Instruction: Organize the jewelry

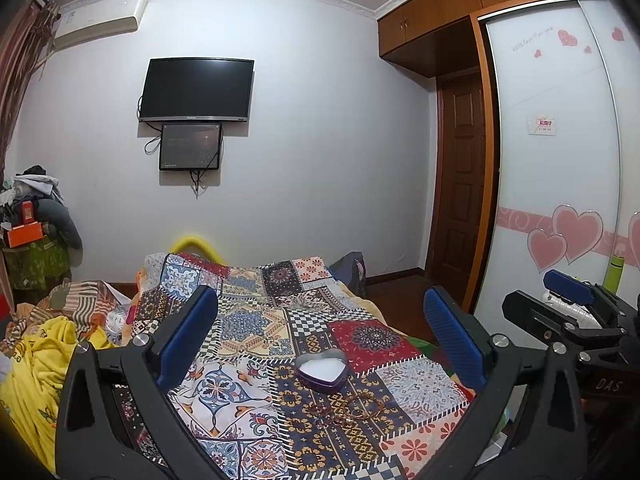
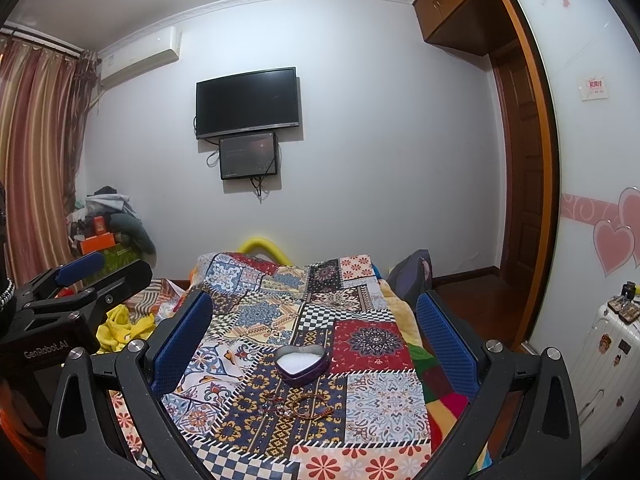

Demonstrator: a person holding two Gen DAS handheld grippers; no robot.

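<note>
two open grippers poised over a heap of bracelets

both tools hang above the bed with their blue pads spread wide and nothing between them, which reads as a starting stance: each camera takes in the whole work area before either commits. the left gripper (image 1: 320, 340) frames the heart-shaped tin (image 1: 321, 369) between its fingers, and the right gripper (image 2: 314, 338) does the same from slightly further right, so the tin (image 2: 302, 364) sits near centre in both views. the lidless tin rests on the patchwork quilt (image 1: 248, 320), its pale lining facing up, probably so pieces can be dropped straight in.

just in front of the tin, on the near side, lie the bracelets (image 1: 340, 410), a small loose cluster of thin reddish-brown beaded or corded loops, some overlapping; in the right view the bracelets (image 2: 298, 404) look tangled, with one strand trailing off to the right. how many there are i cannot tell, since the busy print hides their outlines. they seem light and floppy, so a pinch on a single loop may drag its neighbours along.
</note>
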